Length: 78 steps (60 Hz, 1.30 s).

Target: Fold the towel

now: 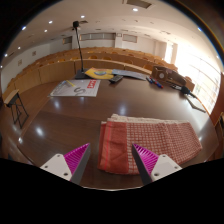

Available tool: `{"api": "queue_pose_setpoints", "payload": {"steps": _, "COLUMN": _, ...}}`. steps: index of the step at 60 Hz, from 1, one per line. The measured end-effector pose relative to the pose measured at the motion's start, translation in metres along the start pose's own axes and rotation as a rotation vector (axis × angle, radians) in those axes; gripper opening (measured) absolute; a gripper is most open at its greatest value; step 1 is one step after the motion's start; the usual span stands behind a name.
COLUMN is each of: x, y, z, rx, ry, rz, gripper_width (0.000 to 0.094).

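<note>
A red and pale checked towel (148, 140) lies flat on the dark brown table (60, 125), folded into a rectangle with a solid red band along its left edge. My gripper (112, 160) is open, its two pink-padded fingers (77, 158) spread wide. The towel's near left corner lies between and just ahead of the fingers, and neither pad touches it. Most of the towel reaches beyond and to the right of the right finger.
A white sheet with red marks (76, 88) and a yellow and blue object (100, 73) lie far across the table. Dark gear (172, 77) sits at the far right. A black stand (77, 45) rises at the back. A chair (17, 108) stands at the left.
</note>
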<state>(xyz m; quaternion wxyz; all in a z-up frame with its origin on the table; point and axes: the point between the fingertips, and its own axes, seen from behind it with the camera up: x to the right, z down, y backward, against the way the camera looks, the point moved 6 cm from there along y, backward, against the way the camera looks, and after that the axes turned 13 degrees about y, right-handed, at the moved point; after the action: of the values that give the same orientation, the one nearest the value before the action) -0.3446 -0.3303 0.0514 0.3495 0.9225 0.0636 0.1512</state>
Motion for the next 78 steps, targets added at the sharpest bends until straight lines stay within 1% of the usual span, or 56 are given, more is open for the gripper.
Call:
{"api": "queue_pose_setpoints", "payload": {"steps": 7, "x": 0.001, "y": -0.04, "z": -0.015, "rx": -0.019, "ry": -0.002, "rz": 0.04, "gripper_width": 0.0839}}
{"api": "queue_pose_setpoints", "payload": {"steps": 10, "x": 0.002, "y": -0.049, "z": -0.02, "rx": -0.006, "ry": -0.004, "rz": 0.05, "gripper_width": 0.0773}}
{"api": "queue_pose_setpoints", "payload": {"steps": 12, "x": 0.004, "y": -0.053, "z": -0.022, "rx": -0.002, "ry": 0.004, "rz": 0.06, "gripper_width": 0.068}}
{"api": "queue_pose_setpoints", "payload": {"steps": 14, "x": 0.006, "y": -0.054, "z": -0.024, "rx": 0.005, "ry": 0.02, "rz": 0.062, "gripper_width": 0.0562}}
{"api": "queue_pose_setpoints", "payload": {"steps": 19, "x": 0.009, "y": -0.056, "z": -0.024, "rx": 0.019, "ry": 0.068, "rz": 0.099, "gripper_width": 0.0214}}
{"api": "queue_pose_setpoints", "payload": {"steps": 21, "x": 0.013, "y": -0.056, "z": -0.023, "rx": 0.023, "ry": 0.094, "rz": 0.132, "gripper_width": 0.0108}}
{"api": "queue_pose_setpoints", "payload": {"steps": 24, "x": 0.011, "y": -0.058, "z": -0.024, "rx": 0.033, "ry": 0.124, "rz": 0.147, "gripper_width": 0.0065}}
{"api": "queue_pose_setpoints", "payload": {"steps": 28, "x": 0.01, "y": -0.058, "z": -0.025, "rx": 0.036, "ry": 0.152, "rz": 0.147, "gripper_width": 0.0044}}
{"api": "queue_pose_setpoints", "payload": {"steps": 33, "x": 0.005, "y": -0.055, "z": -0.027, "rx": 0.03, "ry": 0.126, "rz": 0.099, "gripper_width": 0.004}}
{"api": "queue_pose_setpoints", "payload": {"steps": 38, "x": -0.003, "y": -0.037, "z": -0.037, "rx": 0.049, "ry": 0.053, "rz": -0.006, "gripper_width": 0.004}}
{"api": "queue_pose_setpoints", "payload": {"steps": 42, "x": -0.014, "y": -0.02, "z": -0.059, "rx": 0.092, "ry": -0.015, "rz": -0.095, "gripper_width": 0.004}}
{"api": "queue_pose_setpoints", "payload": {"steps": 45, "x": -0.01, "y": 0.001, "z": -0.076, "rx": 0.142, "ry": -0.06, "rz": -0.158, "gripper_width": 0.004}}
{"api": "queue_pose_setpoints", "payload": {"steps": 50, "x": 0.012, "y": 0.029, "z": -0.106, "rx": 0.229, "ry": -0.136, "rz": -0.218, "gripper_width": 0.0041}}
{"api": "queue_pose_setpoints", "payload": {"steps": 54, "x": 0.041, "y": 0.041, "z": -0.118, "rx": 0.271, "ry": -0.18, "rz": -0.228, "gripper_width": 0.0041}}
{"api": "queue_pose_setpoints", "payload": {"steps": 59, "x": 0.085, "y": 0.035, "z": -0.114, "rx": 0.264, "ry": -0.208, "rz": -0.189, "gripper_width": 0.0041}}
{"api": "queue_pose_setpoints", "payload": {"steps": 62, "x": 0.114, "y": 0.024, "z": -0.1, "rx": 0.24, "ry": -0.204, "rz": -0.151, "gripper_width": 0.0042}}
{"api": "queue_pose_setpoints", "payload": {"steps": 66, "x": 0.147, "y": 0.004, "z": -0.075, "rx": 0.181, "ry": -0.203, "rz": -0.101, "gripper_width": 0.0056}}
{"api": "queue_pose_setpoints", "payload": {"steps": 67, "x": 0.156, "y": -0.001, "z": -0.064, "rx": 0.17, "ry": -0.206, "rz": -0.094, "gripper_width": 0.007}}
{"api": "queue_pose_setpoints", "payload": {"steps": 69, "x": 0.166, "y": -0.01, "z": -0.054, "rx": 0.141, "ry": -0.211, "rz": -0.079, "gripper_width": 0.0134}}
{"api": "queue_pose_setpoints", "payload": {"steps": 73, "x": 0.191, "y": -0.023, "z": -0.025, "rx": 0.08, "ry": -0.203, "rz": -0.038, "gripper_width": 0.0323}}
{"api": "queue_pose_setpoints", "payload": {"steps": 75, "x": 0.206, "y": -0.026, "z": -0.014, "rx": 0.068, "ry": -0.194, "rz": -0.001, "gripper_width": 0.0449}}
{"api": "queue_pose_setpoints", "payload": {"steps": 78, "x": 0.22, "y": -0.023, "z": -0.004, "rx": 0.062, "ry": -0.178, "rz": 0.044, "gripper_width": 0.0716}}
